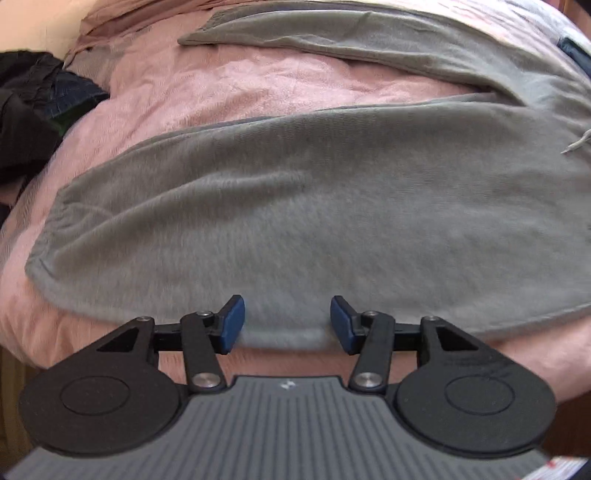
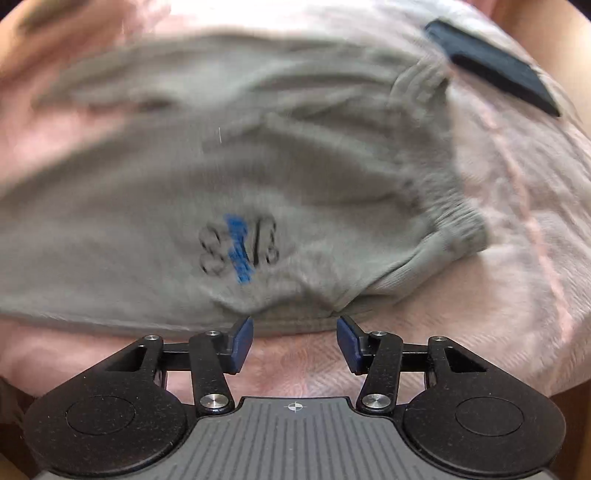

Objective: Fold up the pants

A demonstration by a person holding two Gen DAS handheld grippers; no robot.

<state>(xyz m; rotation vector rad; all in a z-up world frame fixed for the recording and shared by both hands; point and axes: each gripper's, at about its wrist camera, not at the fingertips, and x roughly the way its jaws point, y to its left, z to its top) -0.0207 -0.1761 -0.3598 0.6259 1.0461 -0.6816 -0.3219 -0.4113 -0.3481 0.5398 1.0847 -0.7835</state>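
Note:
Grey sweatpants (image 1: 295,206) lie spread on a pink bedcover (image 1: 258,85), legs pointing left, the far leg (image 1: 332,33) angled away from the near one. My left gripper (image 1: 287,325) is open, its blue pads (image 1: 232,321) either side of the near leg's lower edge. In the right wrist view the same pants (image 2: 184,166) show a black and blue print (image 2: 238,247) and the ribbed waistband (image 2: 443,229) at right. My right gripper (image 2: 294,341) is open at the pants' near edge, nothing held. This view is motion-blurred.
Dark clothes (image 1: 33,107) are heaped at the bed's left side. A dark flat object (image 2: 491,66) lies on the bedcover beyond the waistband. A white drawstring (image 1: 576,142) trails at the right. Pink bedcover (image 2: 517,258) extends right of the waistband.

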